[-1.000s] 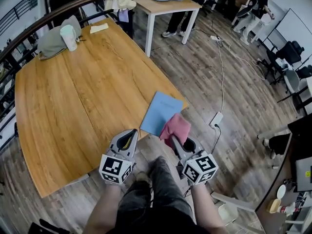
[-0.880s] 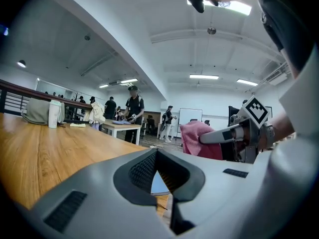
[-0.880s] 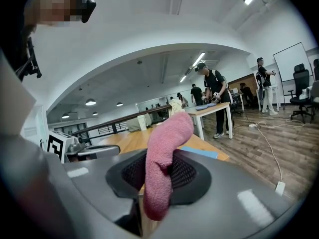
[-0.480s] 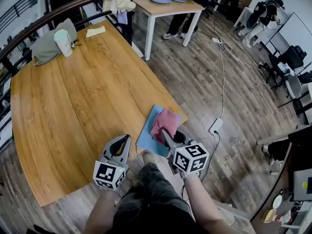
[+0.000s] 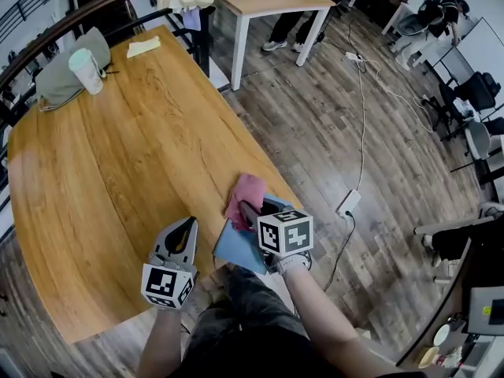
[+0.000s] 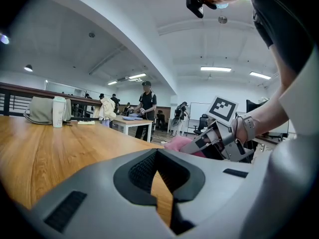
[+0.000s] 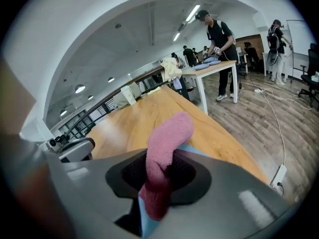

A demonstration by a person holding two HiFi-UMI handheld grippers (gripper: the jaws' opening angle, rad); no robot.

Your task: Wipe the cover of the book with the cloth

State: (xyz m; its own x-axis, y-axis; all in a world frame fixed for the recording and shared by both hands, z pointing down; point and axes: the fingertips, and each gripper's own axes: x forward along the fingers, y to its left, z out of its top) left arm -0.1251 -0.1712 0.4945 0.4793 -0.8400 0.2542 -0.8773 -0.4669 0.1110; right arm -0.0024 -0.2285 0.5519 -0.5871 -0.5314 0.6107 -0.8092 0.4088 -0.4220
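A light blue book [image 5: 235,248] lies on the near right corner of the wooden table [image 5: 118,156], partly over the edge. My right gripper [image 5: 247,211] is shut on a pink cloth [image 5: 246,190], which rests on the book's far end. In the right gripper view the cloth [image 7: 164,148] stands up between the jaws, with a sliver of the book [image 7: 192,151] behind it. My left gripper [image 5: 186,227] is shut and empty over the table's near edge, left of the book. The left gripper view shows its closed jaws [image 6: 158,178] and the cloth [image 6: 177,143] to the right.
A cup [image 5: 85,69], a grey bag [image 5: 53,81] and a yellow note [image 5: 143,47] sit at the table's far end. A white table [image 5: 260,2] with plates stands beyond. A cable and power strip [image 5: 346,203] lie on the floor to the right.
The right gripper has carried the pink cloth leftward and down from the book's right edge onto its cover. The left gripper has drifted a little left and nearer.
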